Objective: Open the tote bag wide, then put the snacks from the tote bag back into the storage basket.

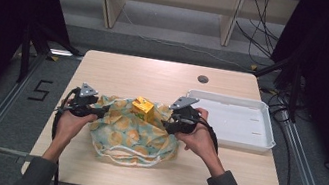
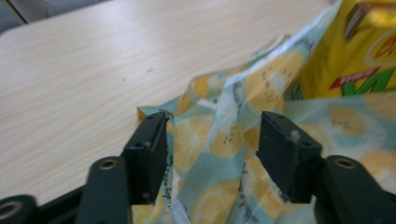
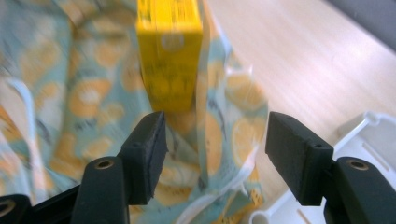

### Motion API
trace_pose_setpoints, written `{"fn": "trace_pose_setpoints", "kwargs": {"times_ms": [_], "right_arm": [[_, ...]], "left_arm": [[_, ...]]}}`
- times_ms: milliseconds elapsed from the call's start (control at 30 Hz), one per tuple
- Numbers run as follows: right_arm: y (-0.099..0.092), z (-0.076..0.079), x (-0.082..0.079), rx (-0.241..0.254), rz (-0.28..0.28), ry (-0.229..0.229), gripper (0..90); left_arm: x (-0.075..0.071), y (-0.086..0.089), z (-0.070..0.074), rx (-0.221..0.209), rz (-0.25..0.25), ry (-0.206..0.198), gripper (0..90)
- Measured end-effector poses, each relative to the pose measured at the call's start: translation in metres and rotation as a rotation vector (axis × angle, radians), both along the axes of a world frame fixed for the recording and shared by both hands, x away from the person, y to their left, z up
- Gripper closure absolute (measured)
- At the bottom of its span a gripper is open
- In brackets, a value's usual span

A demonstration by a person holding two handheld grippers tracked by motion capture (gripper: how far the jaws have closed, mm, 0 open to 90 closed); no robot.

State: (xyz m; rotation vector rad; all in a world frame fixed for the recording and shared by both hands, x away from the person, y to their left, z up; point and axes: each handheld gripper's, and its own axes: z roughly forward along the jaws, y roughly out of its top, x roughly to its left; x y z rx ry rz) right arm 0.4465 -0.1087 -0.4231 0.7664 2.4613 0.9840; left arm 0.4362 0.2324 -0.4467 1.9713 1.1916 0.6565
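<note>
I have both hand-held grippers, left (image 1: pixel 98 110) and right (image 1: pixel 167 121), released off the lemon-print bag (image 1: pixel 135 136) at frame centre on the tabletop (image 1: pixel 155 76), yellow carton (image 1: pixel 142 108) standing in its mouth; next I'd probably regrip the rim.

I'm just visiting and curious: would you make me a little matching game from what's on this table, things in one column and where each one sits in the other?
Things:
1. yellow carton
2. lemon-print cloth bag
3. white tray
4. left gripper

Places or states:
A. lying bare on the right side of the table
B. standing in the open mouth of the bag
C. jaws apart at the bag's left edge
D. spread on the table between the two grippers

Pairs: 1-B, 2-D, 3-A, 4-C
</note>
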Motion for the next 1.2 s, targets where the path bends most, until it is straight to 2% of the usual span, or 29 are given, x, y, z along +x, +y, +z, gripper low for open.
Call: {"fn": "trace_pose_setpoints", "kwargs": {"times_ms": [33, 67, 100, 133, 167, 267, 300, 333, 433, 467, 500, 533, 567, 600, 633, 667, 700, 733, 767, 800, 867, 933, 1000, 1100, 1167, 1200], "right_arm": [[-0.001, 0.004, -0.001, 0.014, 0.018, 0.006, 39.7], [-0.002, 0.007, -0.001, 0.024, 0.031, -0.007, 39.8], [-0.001, 0.008, -0.002, 0.047, 0.021, -0.02, 39.8], [-0.002, 0.011, -0.002, 0.042, 0.034, -0.007, 39.8], [-0.001, 0.011, -0.003, 0.051, 0.025, -0.01, 40.1], [0.0, 0.012, -0.004, 0.06, 0.057, -0.012, 40.7], [0.001, 0.012, -0.006, 0.063, 0.055, 0.003, 40.7], [0.002, 0.012, -0.006, 0.058, 0.064, 0.011, 40.7], [0.008, 0.009, -0.007, 0.075, 0.076, 0.009, 40.5], [0.009, 0.008, -0.007, 0.068, 0.081, 0.005, 40.2], [0.011, 0.007, -0.007, 0.069, 0.087, 0.009, 39.7], [0.011, 0.007, -0.007, 0.057, 0.1, 0.036, 39.4], [0.013, 0.004, -0.006, 0.068, 0.104, 0.019, 39.2], [0.015, 0.003, -0.005, 0.071, 0.103, 0.023, 39.0], [0.016, 0.001, -0.005, 0.072, 0.1, 0.047, 38.7], [0.017, 0.0, -0.005, 0.071, 0.103, 0.044, 38.7], [0.018, -0.001, -0.005, 0.07, 0.105, 0.056, 38.6], [0.019, -0.001, -0.005, 0.067, 0.109, 0.066, 38.4], [0.021, -0.003, -0.004, 0.067, 0.112, 0.045, 38.1], [0.022, -0.003, -0.005, 0.072, 0.11, 0.068, 38.1], [0.024, -0.004, -0.004, 0.064, 0.124, 0.058, 37.7], [0.026, -0.006, -0.004, 0.068, 0.125, 0.068, 37.4], [0.029, -0.009, -0.004, 0.068, 0.115, 0.069, 36.9], [0.032, -0.012, -0.002, 0.067, 0.123, 0.077, 36.4], [0.035, -0.014, 0.0, 0.059, 0.123, 0.081, 35.7], [0.036, -0.015, 0.0, 0.055, 0.122, 0.08, 35.6]], "left_arm": [[-0.003, -0.003, 0.004, -0.039, 0.022, -0.029, 38.4], [-0.007, -0.003, 0.008, -0.048, 0.023, -0.035, 36.9], [-0.012, -0.002, 0.012, -0.049, 0.016, -0.034, 35.8], [-0.017, -0.003, 0.015, -0.058, 0.011, -0.047, 35.5], [-0.022, -0.003, 0.018, -0.049, -0.004, -0.044, 35.1], [-0.038, -0.006, 0.02, -0.051, -0.025, -0.061, 34.9], [-0.044, -0.007, 0.019, -0.057, -0.035, -0.062, 34.8], [-0.051, -0.008, 0.018, -0.067, -0.045, -0.06, 34.8], [-0.066, -0.01, 0.014, -0.049, -0.07, -0.054, 34.3], [-0.071, -0.012, 0.012, -0.06, -0.074, -0.051, 34.0], [-0.075, -0.013, 0.01, -0.057, -0.081, -0.05, 33.7], [-0.08, -0.014, 0.009, -0.039, -0.088, -0.049, 33.3], [-0.084, -0.016, 0.007, -0.042, -0.099, -0.047, 32.9], [-0.088, -0.017, 0.006, -0.038, -0.105, -0.042, 32.4], [-0.092, -0.018, 0.004, -0.037, -0.107, -0.043, 31.5], [-0.095, -0.02, 0.002, -0.045, -0.106, -0.04, 30.8], [-0.098, -0.019, 0.002, -0.019, -0.121, -0.04, 30.4], [-0.103, -0.022, -0.001, -0.04, -0.115, -0.047, 30.2], [-0.105, -0.022, -0.002, -0.034, -0.106, -0.058, 30.2], [-0.11, -0.023, -0.004, -0.04, -0.101, -0.067, 30.2], [-0.116, -0.024, -0.008, -0.064, -0.102, -0.053, 30.1], [-0.123, -0.023, -0.012, -0.058, -0.097, -0.06, 29.9], [-0.13, -0.023, -0.016, -0.071, -0.103, -0.046, 28.1], [-0.137, -0.025, -0.022, -0.051, -0.126, -0.028, 24.3], [-0.14, -0.028, -0.029, -0.058, -0.139, -0.018, 22.5], [-0.141, -0.026, -0.032, -0.024, -0.165, -0.017, 22.2]]}}
